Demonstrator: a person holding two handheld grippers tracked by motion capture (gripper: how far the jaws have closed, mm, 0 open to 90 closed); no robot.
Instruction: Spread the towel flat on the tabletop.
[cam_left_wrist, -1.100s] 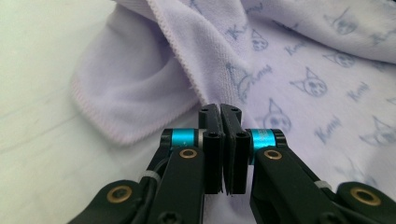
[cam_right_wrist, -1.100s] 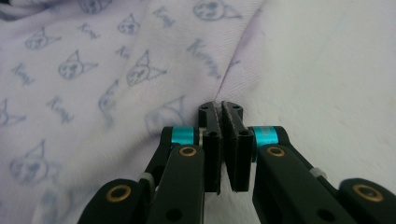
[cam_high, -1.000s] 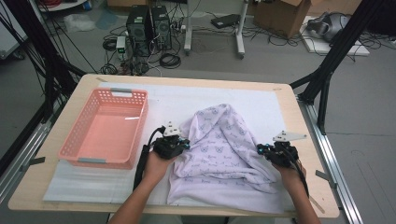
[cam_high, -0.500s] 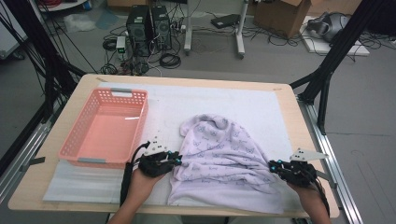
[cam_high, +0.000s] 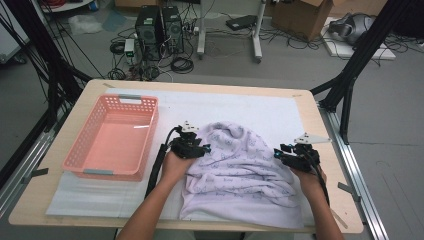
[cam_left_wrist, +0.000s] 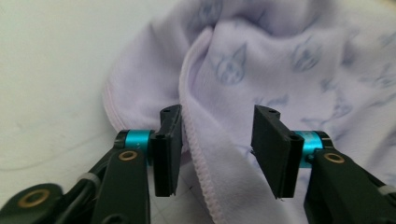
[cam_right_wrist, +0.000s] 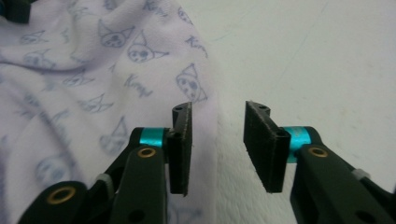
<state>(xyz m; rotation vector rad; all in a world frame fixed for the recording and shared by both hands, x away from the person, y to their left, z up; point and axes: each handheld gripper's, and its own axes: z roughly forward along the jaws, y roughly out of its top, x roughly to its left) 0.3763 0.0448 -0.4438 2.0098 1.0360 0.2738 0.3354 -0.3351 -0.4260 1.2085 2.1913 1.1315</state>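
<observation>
A lilac cloth (cam_high: 240, 170) printed with small cartoon faces lies bunched on the white mat (cam_high: 240, 107). My left gripper (cam_high: 204, 149) is at the cloth's left edge. In the left gripper view, the left gripper (cam_left_wrist: 217, 140) has just been opening, and the stitched hem of the cloth (cam_left_wrist: 280, 60) runs loose between the pads. My right gripper (cam_high: 278, 154) is at the cloth's right edge. The right gripper (cam_right_wrist: 217, 140) has also just been opening. The cloth (cam_right_wrist: 93, 70) ends between its pads, unpinched.
A pink plastic basket (cam_high: 150, 132) stands on the left of the table with nothing in it. The wooden table edge (cam_high: 345, 220) runs just past the right hand. Black frame posts, cables and computers stand on the floor beyond the table.
Both hands drew back and outward with the cloth, then came forward and inward again. Both sets of jaws opened and let go of the cloth, which now lies more bunched.
</observation>
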